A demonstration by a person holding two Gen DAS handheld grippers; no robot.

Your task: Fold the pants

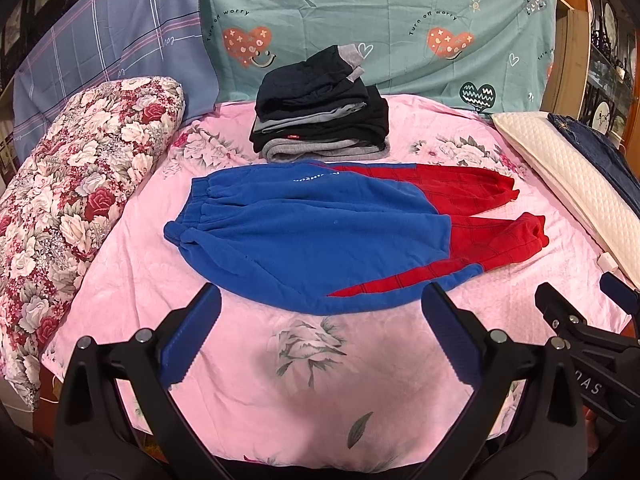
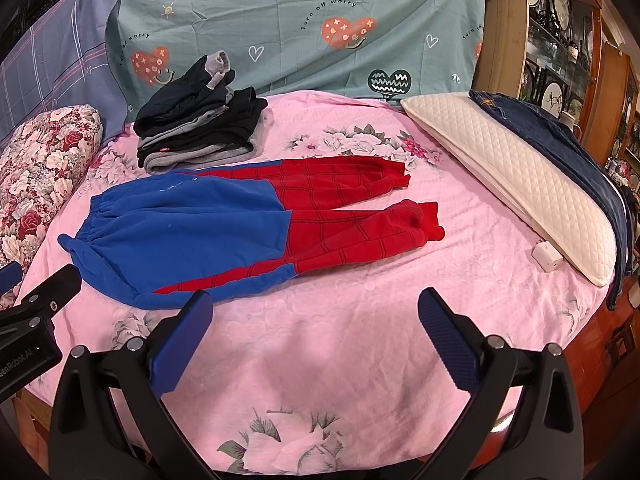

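Observation:
Blue and red fleece pants (image 1: 320,232) lie flat on the pink floral sheet (image 1: 304,360), waistband to the left, red legs spread apart to the right. The same pants (image 2: 224,232) show in the right wrist view. My left gripper (image 1: 320,300) hovers open just short of the pants' near blue hem, holding nothing. My right gripper (image 2: 316,306) is open too, above bare sheet (image 2: 360,340) near the hem's right end. The right gripper's body (image 1: 580,332) shows at the left view's edge, and the left gripper's body (image 2: 36,312) at the right view's edge.
A stack of folded dark and grey clothes (image 1: 320,120) sits behind the pants. A floral bolster (image 1: 72,208) lies along the left. A white quilted pillow (image 2: 516,176) with dark jeans (image 2: 560,140) lies on the right, a small white box (image 2: 546,256) beside it. A wooden cabinet (image 2: 560,60) stands further right.

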